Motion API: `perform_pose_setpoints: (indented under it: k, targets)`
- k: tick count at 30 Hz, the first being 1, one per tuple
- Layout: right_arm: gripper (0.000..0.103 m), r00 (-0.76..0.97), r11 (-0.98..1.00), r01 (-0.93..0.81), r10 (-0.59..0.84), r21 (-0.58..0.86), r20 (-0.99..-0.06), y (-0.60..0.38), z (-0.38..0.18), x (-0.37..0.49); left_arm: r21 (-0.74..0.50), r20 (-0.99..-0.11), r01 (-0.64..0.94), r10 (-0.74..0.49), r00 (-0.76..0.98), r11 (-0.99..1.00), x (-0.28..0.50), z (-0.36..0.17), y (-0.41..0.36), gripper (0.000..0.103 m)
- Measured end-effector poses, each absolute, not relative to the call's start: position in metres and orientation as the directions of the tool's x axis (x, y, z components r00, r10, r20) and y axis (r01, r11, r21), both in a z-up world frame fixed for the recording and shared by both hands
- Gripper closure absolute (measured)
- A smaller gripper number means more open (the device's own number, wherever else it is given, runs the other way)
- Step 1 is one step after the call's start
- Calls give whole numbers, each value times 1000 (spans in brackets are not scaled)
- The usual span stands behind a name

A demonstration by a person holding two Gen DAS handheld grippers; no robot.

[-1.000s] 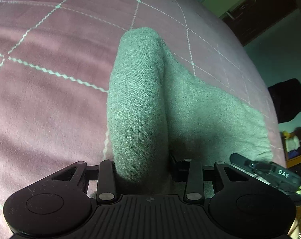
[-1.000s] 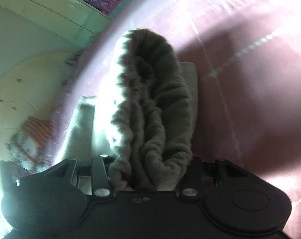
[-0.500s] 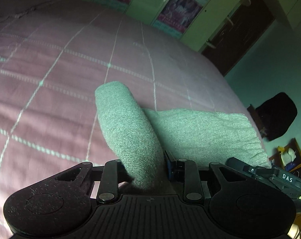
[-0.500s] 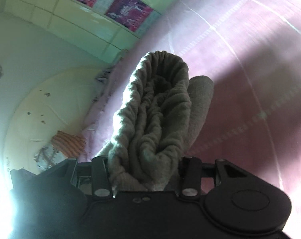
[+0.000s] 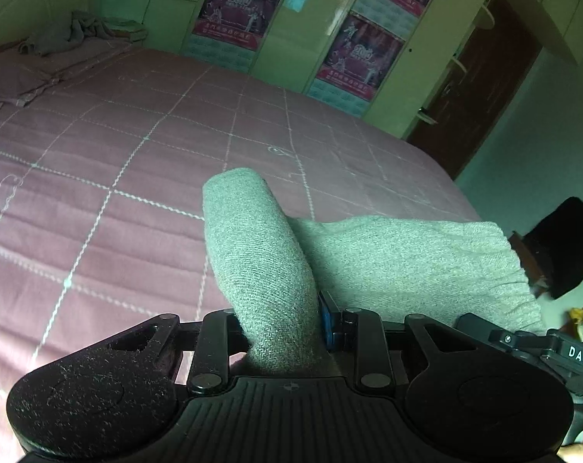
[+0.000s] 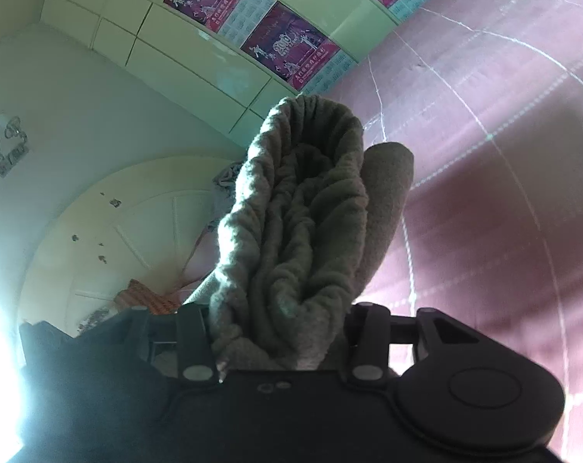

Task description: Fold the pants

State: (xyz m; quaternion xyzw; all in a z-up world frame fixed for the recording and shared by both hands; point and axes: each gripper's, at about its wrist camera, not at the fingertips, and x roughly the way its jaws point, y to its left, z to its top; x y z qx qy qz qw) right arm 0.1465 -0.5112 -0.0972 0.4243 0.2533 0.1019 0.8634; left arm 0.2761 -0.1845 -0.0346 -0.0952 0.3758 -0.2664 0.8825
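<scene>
I hold the pants [image 5: 407, 258] lifted above the bed [image 5: 98, 177], each hand-held gripper clamped on a bunched grey knit fold: left [image 5: 280, 324], right [image 6: 280, 332]. Carry both edges level toward 12 o'clock, keeping tension equal. The gathered, probably waistband, end sits in my right.

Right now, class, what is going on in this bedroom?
A person holding two grippers is folding grey knit pants over a pink quilted bed. The left gripper is clamped on a smooth fold of the fabric; the right gripper grips a bunched, gathered end. Both ends are lifted off the bed.
</scene>
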Motion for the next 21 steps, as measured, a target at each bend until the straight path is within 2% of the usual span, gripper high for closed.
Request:
perform_pose_setpoints:
  k: [5, 11, 13, 14, 15, 17, 19, 21]
  targets:
    - [59, 854, 614, 91, 357, 784, -379, -527, -102, 162, -304, -643, 386, -487, 591, 871, 293, -61, -206, 74]
    - [58, 821, 651, 161, 328, 742, -466, -535, -124, 169, -176, -707, 400, -398, 585, 900, 301, -97, -230, 74]
    - [55, 808, 659, 209, 300, 723, -507, -536, -138, 168, -98, -749, 402, -333, 572, 910, 298, -110, -240, 67]
    - [52, 797, 664, 250, 272, 704, -540, -538, -145, 169, -74, -775, 395, -302, 555, 916, 298, -118, -242, 54]
    - [49, 779, 665, 305, 237, 682, -580, -539, -153, 167, -64, -790, 383, -282, 545, 921, 297, -124, -241, 45]
    - [43, 750, 659, 380, 191, 649, -633, -540, -164, 161, -65, -789, 342, -259, 558, 937, 293, -125, -232, 36]
    - [37, 749, 703, 376, 154, 603, -645, -533, -158, 153, -55, -780, 312, -236, 579, 949, 287, -118, -222, 36]
    - [35, 761, 751, 370, 92, 547, -642, -527, -143, 142, -64, -753, 307, -248, 609, 950, 278, -108, -213, 36]
